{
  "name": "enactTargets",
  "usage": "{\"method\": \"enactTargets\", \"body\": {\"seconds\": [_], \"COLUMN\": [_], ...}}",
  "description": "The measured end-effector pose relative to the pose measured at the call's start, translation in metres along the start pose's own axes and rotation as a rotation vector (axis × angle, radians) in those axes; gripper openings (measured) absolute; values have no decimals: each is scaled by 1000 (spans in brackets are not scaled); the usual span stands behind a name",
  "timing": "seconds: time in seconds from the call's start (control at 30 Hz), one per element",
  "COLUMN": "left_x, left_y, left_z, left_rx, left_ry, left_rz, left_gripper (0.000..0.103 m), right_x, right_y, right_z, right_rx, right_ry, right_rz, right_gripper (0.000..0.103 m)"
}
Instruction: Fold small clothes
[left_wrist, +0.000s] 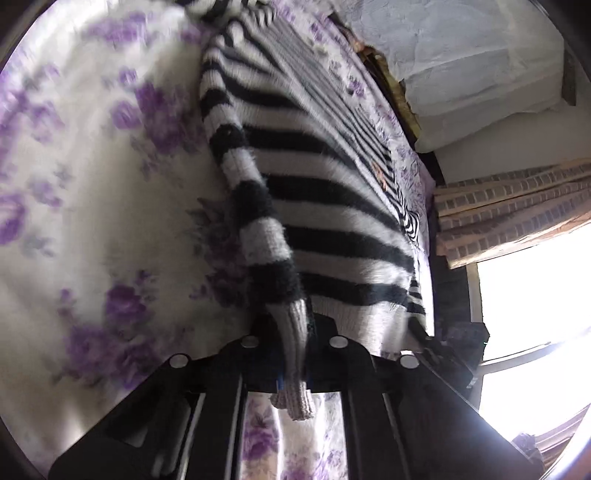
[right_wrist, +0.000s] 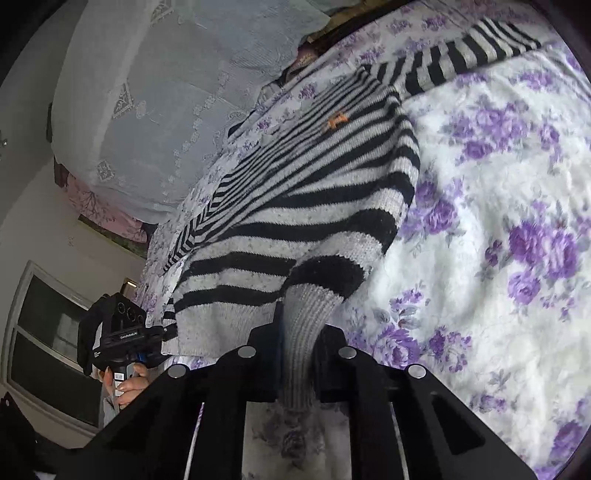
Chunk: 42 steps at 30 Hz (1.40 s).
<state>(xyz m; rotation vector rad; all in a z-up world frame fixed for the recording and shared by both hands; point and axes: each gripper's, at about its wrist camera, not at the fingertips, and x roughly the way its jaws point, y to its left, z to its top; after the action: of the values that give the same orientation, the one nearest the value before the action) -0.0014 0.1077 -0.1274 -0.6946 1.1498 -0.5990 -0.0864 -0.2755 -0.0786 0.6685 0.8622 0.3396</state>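
- Right now both grippers pinch the ribbed grey-white hem of a black-and-white striped sweater (right_wrist: 306, 206), which lies spread on a bedsheet (right_wrist: 498, 192) w/ purple flowers.
- Left gripper (left_wrist: 293, 354): jaws closed tight on a bunched strip of hem — the knit passes between the fingers and a short tail hangs out below them, over the sheet.
- Right gripper (right_wrist: 297, 354): jaws likewise clamped on a gathered fold of hem, the ribbing squeezed between the two fingers.
- Sweater body stretches away from both grippers toward the far side of the bed; one sleeve (right_wrist: 465, 55) lies out flat to the upper right in the right wrist view, and a small orange mark (right_wrist: 338, 120) shows on the chest.
- Left gripper is also visible at the lower left of the right wrist view, at the hem's other corner, w/ the person's hand (right_wrist: 127, 386) on its handle.
- Beyond the bed: a pale lace-patterned cover (right_wrist: 166, 92) in a heap, a patterned curtain (left_wrist: 517, 206) and a bright window (left_wrist: 535, 302) — blown out.
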Motion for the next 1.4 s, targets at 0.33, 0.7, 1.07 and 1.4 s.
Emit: {"method": "enactTargets", "body": {"seconds": [0.33,0.7,1.07,1.4], "left_x": [-13,-41,17,-74], "left_y": [28,-40,-35,-5], "left_z": [-28,-3,12,18], "left_rx": [-7,255,224,162], "left_ry": [31,-66,54,-155], "left_rz": [13,143,82,255], "left_gripper": [7,25,39,43], "right_x": [5,-28,51,15], "right_y": [-24,15,-18,-13], "right_z": [-24,36,38,62], "right_rx": [18,-125,-4,6], "right_ry": [156,-18,150,10], "right_rz": [-92,-170,-18,-71], "right_gripper": [12,34,17,31]}}
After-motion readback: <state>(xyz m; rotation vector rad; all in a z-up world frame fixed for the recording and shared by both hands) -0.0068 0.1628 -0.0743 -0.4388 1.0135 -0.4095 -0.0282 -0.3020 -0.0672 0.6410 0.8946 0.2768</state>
